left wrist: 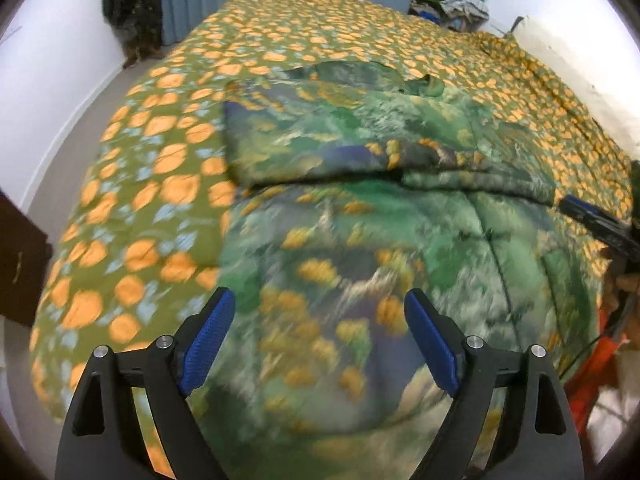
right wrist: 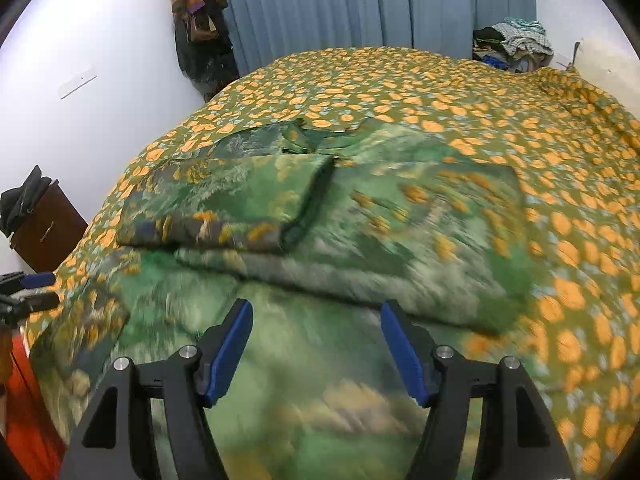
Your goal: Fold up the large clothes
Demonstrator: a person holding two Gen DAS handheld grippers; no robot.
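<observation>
While one large green printed garment lies spread on the bed, both hand-held grippers hang above its near part with nothing between their fingers. The left hand-held gripper has its two blue pads standing wide apart over the blurred cloth, clear of it. The right hand-held gripper likewise has its two pads apart and empty, the gap a little narrower than on the left.

The garment sits near the middle of the bed, on the one olive bedspread with orange spots. Its far part is folded: one sleeve or side panel is laid across the body of the garment, its dark edge running over the chest. The neckline points toward the far end of the bed. In the right wrist view the left tool shows at the garment's left edge, and in the left wrist view the right tool shows at its right edge.

Beyond the bed hangs one blue curtain. At the bed's far right corner is one heap of mixed clothes. To the bed's left stands one dark wooden cabinet with a black cloth on top, and dark clothing hangs on the white wall.
</observation>
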